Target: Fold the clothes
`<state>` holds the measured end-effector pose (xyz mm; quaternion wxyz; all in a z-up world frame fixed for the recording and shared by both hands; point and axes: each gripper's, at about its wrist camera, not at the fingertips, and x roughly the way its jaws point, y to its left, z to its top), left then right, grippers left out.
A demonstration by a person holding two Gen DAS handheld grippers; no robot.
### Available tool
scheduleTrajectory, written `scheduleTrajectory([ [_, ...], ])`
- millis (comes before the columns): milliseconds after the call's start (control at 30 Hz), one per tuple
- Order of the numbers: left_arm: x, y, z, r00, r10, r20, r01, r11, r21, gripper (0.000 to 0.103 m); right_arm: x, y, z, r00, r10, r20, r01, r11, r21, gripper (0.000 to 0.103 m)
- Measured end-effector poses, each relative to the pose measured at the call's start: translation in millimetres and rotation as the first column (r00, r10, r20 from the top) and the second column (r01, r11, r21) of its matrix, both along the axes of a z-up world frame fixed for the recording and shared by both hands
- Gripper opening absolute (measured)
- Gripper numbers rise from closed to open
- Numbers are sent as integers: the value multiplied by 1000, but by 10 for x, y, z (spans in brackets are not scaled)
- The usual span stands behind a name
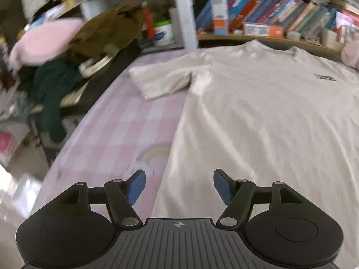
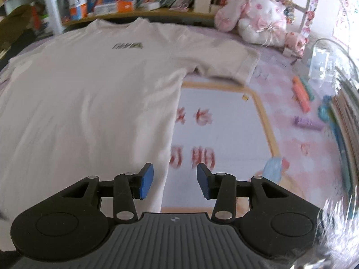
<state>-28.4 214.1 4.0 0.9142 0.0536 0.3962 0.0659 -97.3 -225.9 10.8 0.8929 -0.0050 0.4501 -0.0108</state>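
Observation:
A cream T-shirt [image 1: 258, 103] lies spread flat, front up, on a pink checked bed sheet [image 1: 116, 123], collar toward the far shelf. It also shows in the right wrist view [image 2: 89, 94], with a small dark chest logo [image 2: 128, 45]. My left gripper [image 1: 179, 186] is open and empty, hovering over the shirt's lower left hem edge. My right gripper [image 2: 175, 183] is open and empty, hovering over the shirt's lower right side edge. Both sleeves lie spread out to the sides.
A framed white board [image 2: 224, 130] with red marks lies partly under the shirt's right side. Plush toys [image 2: 260, 20] and markers [image 2: 300, 96] sit at the right. A pile of clothes [image 1: 74, 51] lies left of the bed. Bookshelves [image 1: 269, 11] stand behind.

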Motion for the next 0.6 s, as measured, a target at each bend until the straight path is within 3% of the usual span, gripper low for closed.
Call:
scheduleTrajectory([
  [133,-110,113,-47,998,66,-17,-67,996,-59,62,-224,34,-56,1000,6,8,-6,1000,-4,33],
  [233,-145,211,-68,992,113,-54,-119,985,-128,37,-306,61,-56,1000,20,14,-20,1000,22,15],
  [267,-166,237,-65,990,126,-55,-133,979,-153,33,-328,82,-56,999,33,17,-33,999,18,10],
  [333,-197,233,-53,989,130,-65,-139,977,-159,11,-356,99,-60,998,51,23,-52,999,11,4],
  [367,-210,214,-46,990,120,-75,-131,979,-158,4,-354,82,-60,999,46,24,-46,999,8,1],
  [600,-321,80,-37,993,78,-86,-88,988,-127,4,-390,-9,-72,999,24,22,-24,999,-21,0],
])
